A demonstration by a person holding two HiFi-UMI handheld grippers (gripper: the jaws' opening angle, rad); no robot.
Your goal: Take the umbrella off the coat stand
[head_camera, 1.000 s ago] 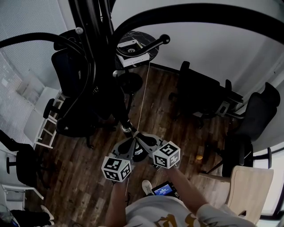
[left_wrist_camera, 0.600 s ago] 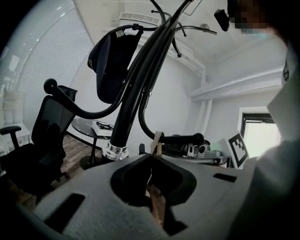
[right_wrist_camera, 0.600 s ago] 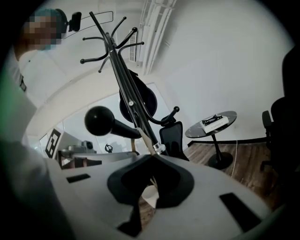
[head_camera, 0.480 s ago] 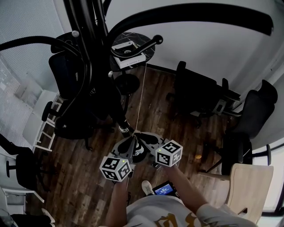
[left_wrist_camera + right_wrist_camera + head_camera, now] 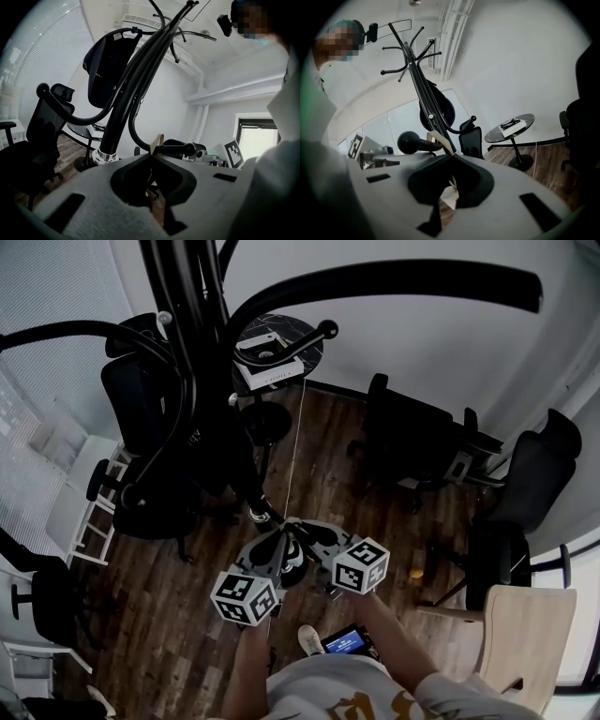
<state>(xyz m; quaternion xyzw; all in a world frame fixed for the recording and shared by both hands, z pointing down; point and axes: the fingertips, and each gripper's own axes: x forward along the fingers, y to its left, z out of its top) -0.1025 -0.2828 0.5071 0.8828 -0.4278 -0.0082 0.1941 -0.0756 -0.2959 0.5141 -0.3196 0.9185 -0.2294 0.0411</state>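
Note:
The black coat stand (image 5: 192,343) rises at the upper left of the head view, with curved arms ending in balls. A dark bulky shape (image 5: 110,65) hangs high on it, also seen as a dark oval (image 5: 436,110) in the right gripper view. I cannot tell whether this is the umbrella. Both grippers are held low in front of the person, near the foot of the stand. My left gripper (image 5: 279,544) (image 5: 152,153) and right gripper (image 5: 300,532) (image 5: 452,155) point at each other, almost tip to tip. Each has its jaws closed to a point, with nothing from the stand between them.
A small round table (image 5: 277,343) with a white box stands behind the stand. Black office chairs stand at the left (image 5: 141,427) and right (image 5: 412,442), and a wooden chair (image 5: 520,643) at the lower right. A thin white cord (image 5: 295,446) hangs toward the wood floor.
The head view has drifted slightly. The right gripper's marker cube has edged a little to the right. Both grippers stay shut, tip to tip.

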